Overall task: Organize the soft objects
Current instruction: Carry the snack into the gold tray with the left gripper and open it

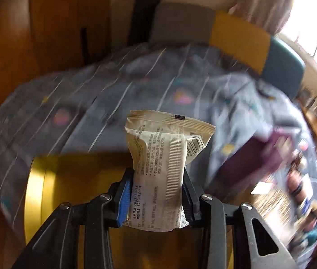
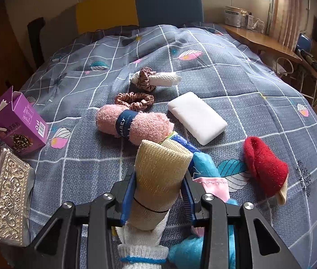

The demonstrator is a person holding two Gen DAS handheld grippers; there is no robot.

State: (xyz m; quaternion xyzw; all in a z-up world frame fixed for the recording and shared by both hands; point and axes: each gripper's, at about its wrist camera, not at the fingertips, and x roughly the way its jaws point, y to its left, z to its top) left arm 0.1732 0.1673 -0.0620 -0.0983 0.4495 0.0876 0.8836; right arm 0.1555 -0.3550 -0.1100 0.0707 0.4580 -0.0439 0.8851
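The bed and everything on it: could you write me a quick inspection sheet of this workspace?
Surface: bed with grey checked quilt, rumpled near the headboard.
Job's things: pink rolled towel, two brown scrunchies, white pad, red knit piece, blue and pink cloths.
Clutter: purple carton, torn open; ornate metal box; yellow round container.
Grippers: left gripper shut on a cream sachet; right gripper shut on a beige rolled cloth.
Cables: white cord by the desk.
Surroundings: yellow and teal headboard, curtain, cluttered desk.
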